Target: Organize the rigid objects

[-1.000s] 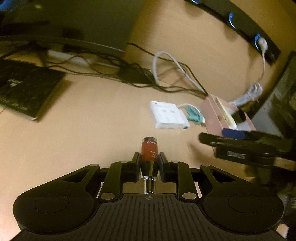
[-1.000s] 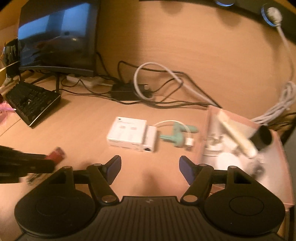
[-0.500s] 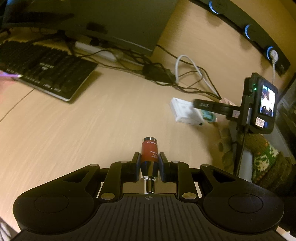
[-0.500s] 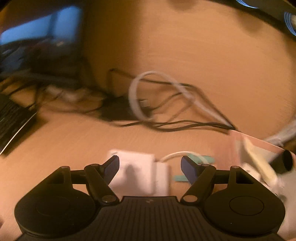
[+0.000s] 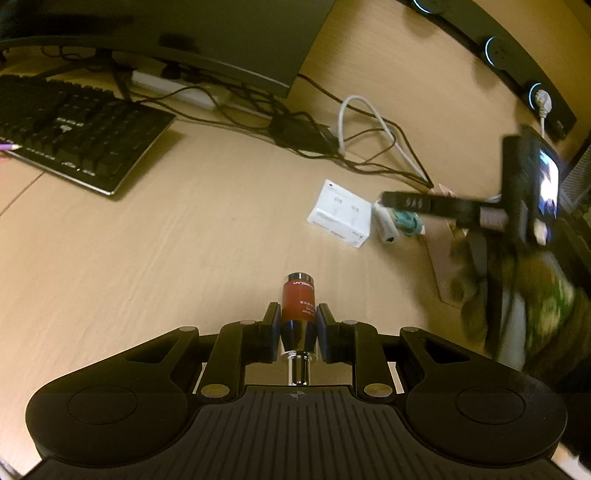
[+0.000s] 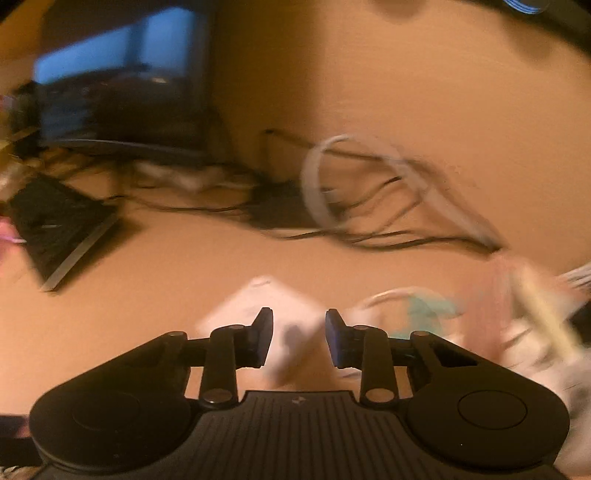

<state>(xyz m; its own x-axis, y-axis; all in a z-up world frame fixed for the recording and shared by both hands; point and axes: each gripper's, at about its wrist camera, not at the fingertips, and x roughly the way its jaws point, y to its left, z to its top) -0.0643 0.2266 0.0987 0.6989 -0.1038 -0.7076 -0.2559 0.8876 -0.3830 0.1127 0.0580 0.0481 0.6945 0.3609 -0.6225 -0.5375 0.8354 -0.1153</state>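
Note:
My left gripper (image 5: pixel 297 325) is shut on a small dark-red bottle (image 5: pixel 297 301) with a chrome cap, held above the wooden desk. A white box (image 5: pixel 341 212) lies on the desk ahead to the right, with a white adapter (image 5: pixel 386 225) and a teal piece (image 5: pixel 406 221) beside it. My right gripper (image 6: pixel 299 338) is partly closed with a gap between the pads, empty, just above the white box (image 6: pixel 258 306). The right wrist view is blurred. A pink box (image 6: pixel 517 306) of items stands to its right. The right gripper also shows in the left wrist view (image 5: pixel 410 202).
A black keyboard (image 5: pixel 70 129) lies at the left, under a monitor (image 5: pixel 166 33). Tangled black and white cables (image 5: pixel 351 122) and a power strip (image 5: pixel 177 90) run along the back wall. The person's sleeve (image 5: pixel 535 306) is at the right.
My right gripper has narrowed from wide open and dropped toward the white box, moving fast. My left gripper still holds the bottle and has swung left and back.

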